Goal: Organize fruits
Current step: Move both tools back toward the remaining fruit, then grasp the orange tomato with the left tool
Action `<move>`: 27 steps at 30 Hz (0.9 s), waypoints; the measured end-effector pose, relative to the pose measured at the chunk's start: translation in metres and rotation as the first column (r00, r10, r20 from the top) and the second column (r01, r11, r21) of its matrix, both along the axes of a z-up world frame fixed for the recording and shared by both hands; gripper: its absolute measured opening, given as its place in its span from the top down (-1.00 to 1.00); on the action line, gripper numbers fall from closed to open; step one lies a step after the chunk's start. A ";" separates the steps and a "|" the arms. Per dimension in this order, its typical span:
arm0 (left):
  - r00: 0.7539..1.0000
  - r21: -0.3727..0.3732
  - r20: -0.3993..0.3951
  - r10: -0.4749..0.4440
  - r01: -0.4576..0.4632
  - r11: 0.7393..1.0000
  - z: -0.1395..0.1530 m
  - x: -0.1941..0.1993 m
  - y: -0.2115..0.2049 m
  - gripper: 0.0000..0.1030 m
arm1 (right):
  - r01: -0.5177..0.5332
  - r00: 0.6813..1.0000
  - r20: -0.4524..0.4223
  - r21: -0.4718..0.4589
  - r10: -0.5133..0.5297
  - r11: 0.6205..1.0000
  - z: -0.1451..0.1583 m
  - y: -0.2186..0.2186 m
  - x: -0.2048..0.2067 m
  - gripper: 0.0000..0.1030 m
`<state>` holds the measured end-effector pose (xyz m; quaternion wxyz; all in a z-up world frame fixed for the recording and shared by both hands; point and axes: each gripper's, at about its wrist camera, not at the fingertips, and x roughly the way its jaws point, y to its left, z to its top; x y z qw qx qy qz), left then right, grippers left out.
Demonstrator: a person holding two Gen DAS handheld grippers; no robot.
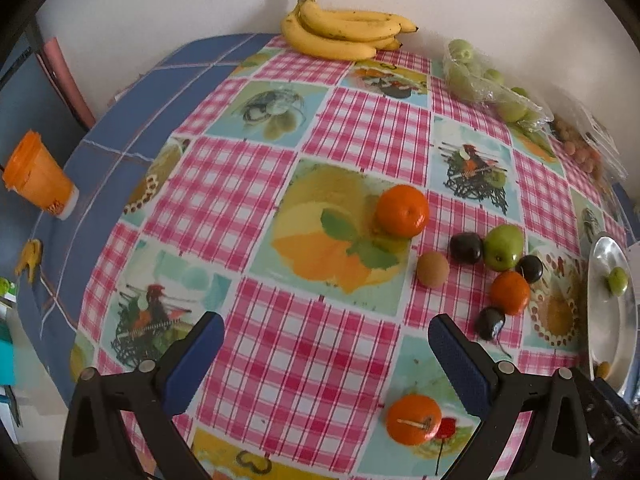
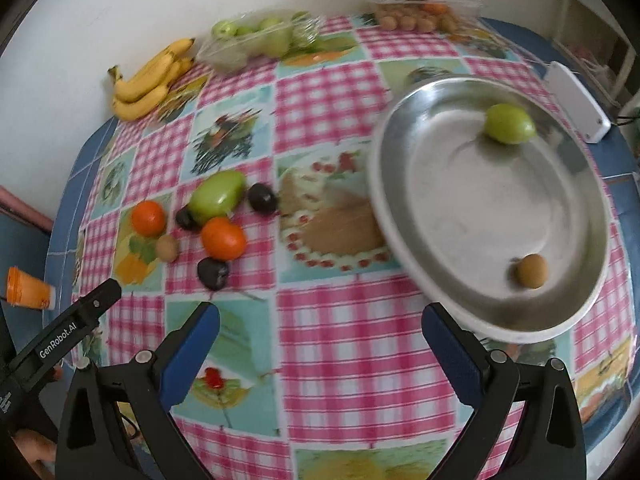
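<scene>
Two pairs of tongs stand spread wide and empty: the left tongs (image 1: pixel 326 344) and the right tongs (image 2: pixel 320 332), both above the checked pink-and-white surface (image 2: pixel 352 360).

In the left wrist view the loose fruit lies ahead and to the right of the left tongs: a small orange mandarin (image 1: pixel 414 419) sits nearest, just inside the right finger at lower right, with a cluster of mandarins, dark plums and a green apple (image 1: pixel 503 247) beyond at right centre.

The shallow round steel tray (image 2: pixel 400 184) lies just ahead-right of the right tongs, holding a green fruit (image 2: pixel 510 123) and a small brown round fruit (image 2: pixel 531 271).

I judge the left tongs nearer the near mandarin, the right nearer the tray.

The tray is cut off at the left view's right edge; the right view is blurred.
</scene>
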<state>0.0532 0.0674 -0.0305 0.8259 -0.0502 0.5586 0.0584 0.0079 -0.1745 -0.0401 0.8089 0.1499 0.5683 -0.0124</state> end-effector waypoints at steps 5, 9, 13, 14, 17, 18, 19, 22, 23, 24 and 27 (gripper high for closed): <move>0.999 -0.050 -0.038 0.001 -0.003 0.999 -0.003 -0.005 0.003 -1.00 | -0.026 0.999 -0.020 -0.010 0.026 1.000 -0.005 0.010 -0.004 -0.96; 0.996 -0.097 -0.085 -0.015 0.007 0.995 -0.010 -0.013 -0.002 -1.00 | -0.021 0.999 -0.042 -0.020 0.020 1.000 -0.010 0.012 -0.006 -0.96; 0.992 -0.099 -0.120 -0.021 0.009 0.995 -0.016 -0.017 -0.004 -1.00 | -0.007 0.999 -0.044 -0.021 0.006 1.000 -0.010 0.011 -0.011 -0.96; 0.991 -0.101 -0.130 -0.022 0.008 0.995 -0.018 -0.017 -0.004 -1.00 | -0.008 0.999 -0.046 -0.024 0.007 1.000 -0.010 0.012 -0.013 -0.96; 0.989 -0.122 -0.145 -0.032 0.014 0.992 -0.021 -0.022 -0.006 -0.98 | -0.002 0.999 -0.051 -0.027 0.001 1.000 -0.009 0.009 -0.018 -0.96; 0.987 -0.126 -0.152 -0.042 0.022 0.992 -0.022 -0.024 -0.008 -0.98 | 0.003 0.999 -0.052 -0.027 -0.004 1.000 -0.009 0.008 -0.019 -0.96; 0.986 -0.126 -0.157 -0.049 0.029 0.992 -0.022 -0.026 -0.010 -0.98 | 0.010 0.999 -0.053 -0.028 -0.012 1.000 -0.009 0.006 -0.020 -0.96; 0.982 -0.134 -0.174 -0.080 0.057 0.989 -0.025 -0.030 -0.016 -0.91 | 0.029 0.998 -0.050 -0.026 -0.030 0.999 -0.006 0.001 -0.024 -0.96; 0.980 -0.132 -0.177 -0.093 0.070 0.989 -0.025 -0.032 -0.019 -0.83 | 0.034 0.998 -0.049 -0.025 -0.035 0.999 -0.005 0.000 -0.025 -0.96; 0.978 -0.128 -0.179 -0.104 0.082 0.988 -0.025 -0.035 -0.021 -0.81 | 0.037 0.998 -0.047 -0.025 -0.038 0.999 -0.005 -0.001 -0.025 -0.96; 0.974 -0.144 -0.186 -0.128 0.102 0.984 -0.028 -0.038 -0.027 -0.62 | 0.042 0.998 -0.038 -0.024 -0.043 0.999 -0.002 -0.002 -0.027 -0.96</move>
